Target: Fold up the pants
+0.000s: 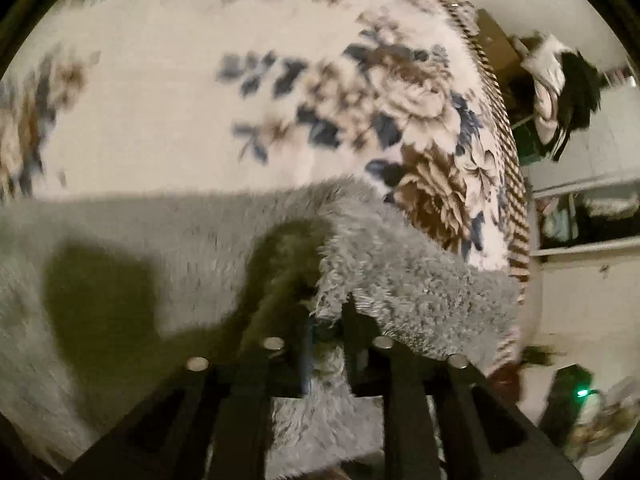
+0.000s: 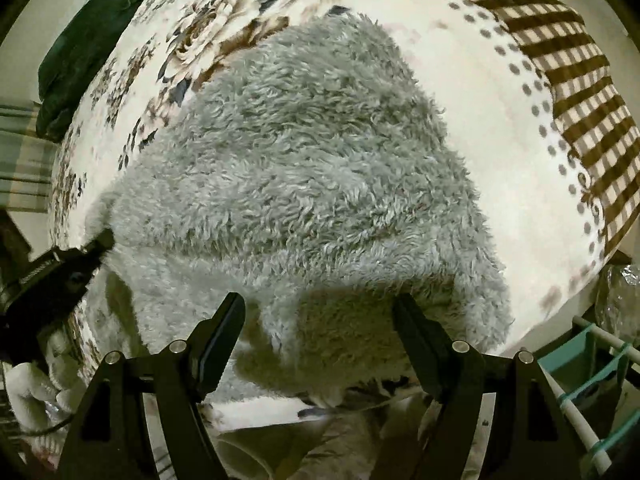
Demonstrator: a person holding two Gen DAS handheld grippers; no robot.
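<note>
Pants (image 2: 296, 168), one grey fleecy pair, lie spread on the bed, on top of one cream blanket (image 1: 168, 92) printed with blue and brown flowers and edged in brown check. In the right wrist view the pile of grey cloth covers the middle of the bed and runs down to its near edge, with bare blanket between it and the checked border on the right.

Two grippers are in view. The left gripper (image 1: 326, 320) has its jaws drawn close together on a raised edge of the pants; the cloth lifts up between them and drapes over the right finger. Its black tip (image 2: 96, 248) also shows at the left side of the pants in the right wrist view. The right gripper (image 2: 320, 320) stands wide open over the near edge of the pants, its pads apart from the cloth, gripping nothing.

One dark green garment (image 2: 88, 40) lies at the bed's far left edge. Past the right edge stand white shelves (image 1: 588, 184) with a heap of clothes (image 1: 556, 80), and a teal rack (image 2: 592, 376) sits near the bed's near right corner.
</note>
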